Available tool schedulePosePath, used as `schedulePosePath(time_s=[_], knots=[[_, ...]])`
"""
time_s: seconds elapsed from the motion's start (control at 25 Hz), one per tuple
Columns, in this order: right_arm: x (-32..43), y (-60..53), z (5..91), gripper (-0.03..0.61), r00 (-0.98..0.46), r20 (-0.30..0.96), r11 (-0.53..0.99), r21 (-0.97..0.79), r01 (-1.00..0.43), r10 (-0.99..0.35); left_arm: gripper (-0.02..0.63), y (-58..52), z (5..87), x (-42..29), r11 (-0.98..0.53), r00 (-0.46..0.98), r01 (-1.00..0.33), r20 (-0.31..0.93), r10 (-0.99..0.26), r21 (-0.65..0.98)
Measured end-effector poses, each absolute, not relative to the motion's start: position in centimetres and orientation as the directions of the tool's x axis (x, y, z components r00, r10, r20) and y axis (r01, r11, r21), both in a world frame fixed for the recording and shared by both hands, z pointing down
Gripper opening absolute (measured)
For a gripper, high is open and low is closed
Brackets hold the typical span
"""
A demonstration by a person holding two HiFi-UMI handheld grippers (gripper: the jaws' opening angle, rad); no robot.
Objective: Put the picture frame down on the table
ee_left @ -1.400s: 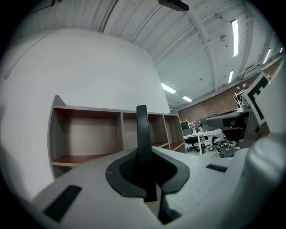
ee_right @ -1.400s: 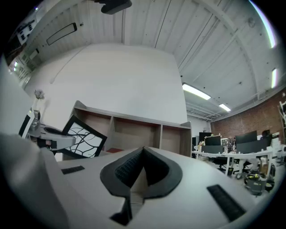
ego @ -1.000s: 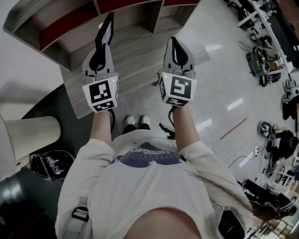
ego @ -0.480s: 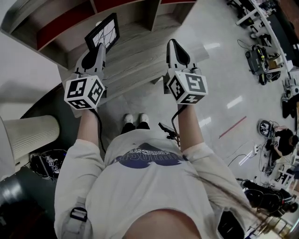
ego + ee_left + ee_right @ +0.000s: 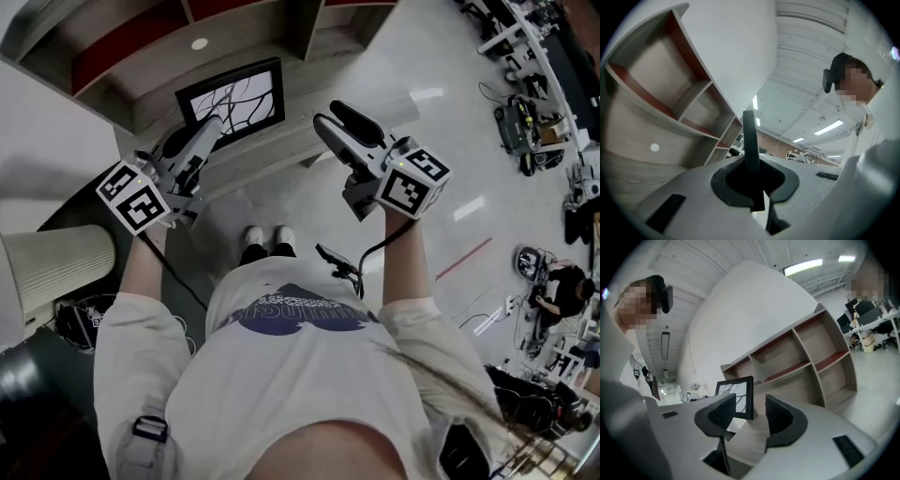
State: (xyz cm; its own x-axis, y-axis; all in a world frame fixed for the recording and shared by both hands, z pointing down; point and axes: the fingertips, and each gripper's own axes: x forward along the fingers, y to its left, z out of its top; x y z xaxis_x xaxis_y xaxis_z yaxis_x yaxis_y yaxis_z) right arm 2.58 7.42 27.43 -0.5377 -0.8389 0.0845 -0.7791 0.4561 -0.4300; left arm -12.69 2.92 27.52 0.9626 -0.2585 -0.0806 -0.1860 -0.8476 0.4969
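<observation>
The picture frame (image 5: 232,101) is black with a white branch drawing, and its face is turned up toward the head view. It hangs over the wooden table (image 5: 291,141). My left gripper (image 5: 214,124) is shut on the frame's lower left edge. In the left gripper view the frame (image 5: 749,140) shows edge-on as a dark bar clamped in my left gripper (image 5: 751,174). My right gripper (image 5: 330,122) stands open and holds nothing, to the right of the frame. Through my right gripper (image 5: 750,412) the frame (image 5: 737,397) appears upright; whether its lower edge touches the table is hidden.
A wooden shelf unit (image 5: 122,52) with red-backed compartments rises behind the table, with a small white disc (image 5: 199,44) in it. A ribbed white cylinder (image 5: 56,272) stands at the left. The shiny floor (image 5: 450,141) at the right carries cables and equipment.
The left gripper has swung left and lower, turning the frame from edge-on to face-up over the table. The right gripper has tilted outward to the right and stayed open.
</observation>
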Motion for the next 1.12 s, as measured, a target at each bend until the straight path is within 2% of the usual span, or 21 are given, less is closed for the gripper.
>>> schedulePosePath(time_s=[0.32,0.6,0.8,1.12], knots=[[2.1,7.9,28.5,0.196,-0.642,0.082,0.533,-0.484,-0.694,-0.762,0.028,6.0,28.0,-9.5,-0.79,0.986,0.008,-0.139,-0.097,0.613],[0.6,7.8,29.0,0.178,-0.674,0.093,0.561,-0.478,-0.676,-0.733,0.028,6.7,28.2,-8.9,-0.735,0.98,0.117,-0.196,-0.023,0.668],[0.3,8.1,29.2,0.108,-0.666,0.095,0.556,-0.47,-0.685,-0.74,0.028,6.6,28.8,-8.9,-0.714,0.981,0.125,-0.194,-0.015,0.689],[0.5,7.5,31.5,0.084,-0.606,0.125,0.458,-0.543,-0.704,-0.785,0.034,5.8,31.3,-9.0,-0.707,0.987,0.047,-0.14,-0.073,0.705]])
